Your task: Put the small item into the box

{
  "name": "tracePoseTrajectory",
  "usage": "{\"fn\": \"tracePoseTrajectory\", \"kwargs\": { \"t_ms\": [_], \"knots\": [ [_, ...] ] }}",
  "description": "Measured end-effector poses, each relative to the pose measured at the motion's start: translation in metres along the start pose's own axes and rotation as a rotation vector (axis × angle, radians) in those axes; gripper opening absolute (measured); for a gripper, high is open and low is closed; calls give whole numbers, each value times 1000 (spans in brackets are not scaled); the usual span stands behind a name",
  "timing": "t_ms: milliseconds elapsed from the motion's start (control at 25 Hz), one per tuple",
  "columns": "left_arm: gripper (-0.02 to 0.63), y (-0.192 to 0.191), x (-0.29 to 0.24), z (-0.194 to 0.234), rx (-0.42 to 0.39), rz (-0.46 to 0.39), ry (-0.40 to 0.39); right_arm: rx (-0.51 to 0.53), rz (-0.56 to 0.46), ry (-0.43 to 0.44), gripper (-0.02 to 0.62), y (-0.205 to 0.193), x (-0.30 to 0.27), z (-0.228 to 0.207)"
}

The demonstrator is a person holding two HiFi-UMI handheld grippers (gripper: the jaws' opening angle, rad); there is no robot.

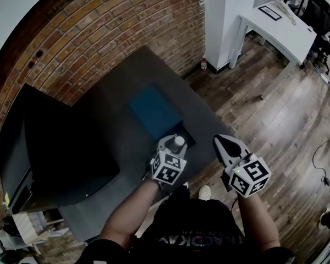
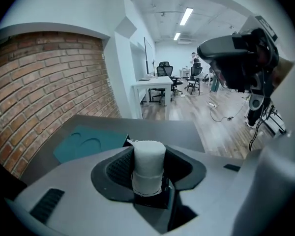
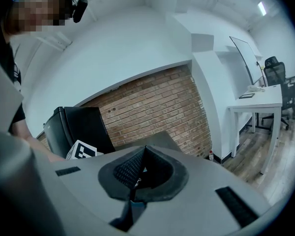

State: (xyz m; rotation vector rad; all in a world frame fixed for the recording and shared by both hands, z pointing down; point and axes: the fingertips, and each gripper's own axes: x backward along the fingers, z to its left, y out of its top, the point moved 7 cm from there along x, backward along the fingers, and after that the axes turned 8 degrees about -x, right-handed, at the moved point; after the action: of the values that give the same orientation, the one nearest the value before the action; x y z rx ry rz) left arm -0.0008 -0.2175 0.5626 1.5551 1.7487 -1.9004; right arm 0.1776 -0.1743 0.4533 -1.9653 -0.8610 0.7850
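Curved red brick wall (image 1: 115, 32) behind dark grey table (image 1: 129, 81). Black cabinet (image 1: 49, 147) just beside table, against brick. Wooden plank floor (image 1: 275, 109) across rest of room. White desk (image 1: 280, 29) near white pillar, flat dark-framed sheet (image 1: 270, 12) lying on it. Small bottle (image 1: 203, 64) on floor at pillar base. Loose cable (image 1: 322, 158) on floor, well apart from desk. Black office chairs (image 2: 163, 69) farther back. Ceiling strip lights (image 2: 186, 16) on. Whiteboard (image 3: 243, 58) on white wall above desk.

An open-plan office: a white desk (image 1: 280, 29) with black swivel chairs (image 2: 163, 69), a whiteboard (image 3: 243, 58), ceiling strip lights (image 2: 186, 16), wood-plank floor (image 1: 275, 125) and a brick wall (image 1: 126, 32).
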Motion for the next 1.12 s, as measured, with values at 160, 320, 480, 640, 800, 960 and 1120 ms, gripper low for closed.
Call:
{"fn": "tracePoseTrajectory", "kwargs": {
  "t_ms": [160,320,480,640,800,960,1120],
  "knots": [
    [198,-8,-17,5,-10,41,-32,-12,11,-22,18,-2,-8,-6],
    [198,-14,-31,9,-6,69,-61,-25,21,-36,18,-8,-14,-11],
    [198,-17,-44,10,-21,102,-89,-35,33,-47,18,-12,-20,-13],
    [199,-21,-56,11,-42,155,-121,-39,42,-54,18,-14,-23,-13],
    [198,-26,-68,13,-54,205,-138,-45,47,-66,18,-14,-25,-18],
    [199,-30,-76,13,-50,230,-153,-54,47,-77,18,-14,-26,-23],
    [199,-30,-82,13,-57,251,-160,-61,48,-81,18,-14,-29,-28]
  ]
}}
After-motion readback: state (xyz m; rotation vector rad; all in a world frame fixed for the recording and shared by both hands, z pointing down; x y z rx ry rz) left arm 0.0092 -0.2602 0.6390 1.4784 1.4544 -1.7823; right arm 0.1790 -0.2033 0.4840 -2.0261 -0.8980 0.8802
